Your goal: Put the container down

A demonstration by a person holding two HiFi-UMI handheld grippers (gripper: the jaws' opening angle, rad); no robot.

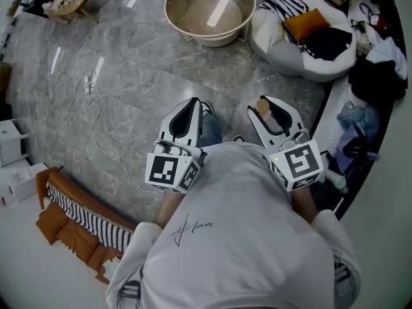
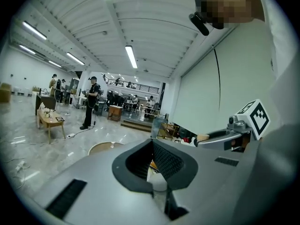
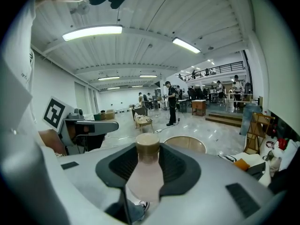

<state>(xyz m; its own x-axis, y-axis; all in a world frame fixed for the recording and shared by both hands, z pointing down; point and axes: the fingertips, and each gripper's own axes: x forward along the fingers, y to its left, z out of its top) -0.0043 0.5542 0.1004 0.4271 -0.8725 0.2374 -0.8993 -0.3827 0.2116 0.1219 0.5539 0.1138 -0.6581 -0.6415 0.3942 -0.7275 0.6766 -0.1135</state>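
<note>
Landmark: the round wicker chair (image 1: 170,10), at the top of your head view; every place below is given from it.
Right gripper (image 1: 269,105): you hold it on your side of the chair and a little to its right, close against your chest. In the right gripper view (image 3: 148,164) the jaws stand at a middling width and both dark pads press the flanks of the container.
Container (image 1: 264,108): a pale translucent bottle with a brown cap (image 3: 147,143). It is clamped between the right jaws with the cap end toward the jaw tips. You carry it in the air above the grey marble floor (image 1: 129,76), on your side of the chair; it is not set down.
Left gripper (image 1: 192,105): on your side of the chair, roughly below its left half and beside the right gripper without touching it. In the left gripper view (image 2: 153,168) the jaws leave only a narrow gap, and nothing sits between the pads.
White beanbag (image 1: 283,50): just to the right of the chair, piled with a striped cloth and an orange cushion.
White cable (image 1: 90,102): loose on the floor, to the chair's left and nearer to you.
</note>
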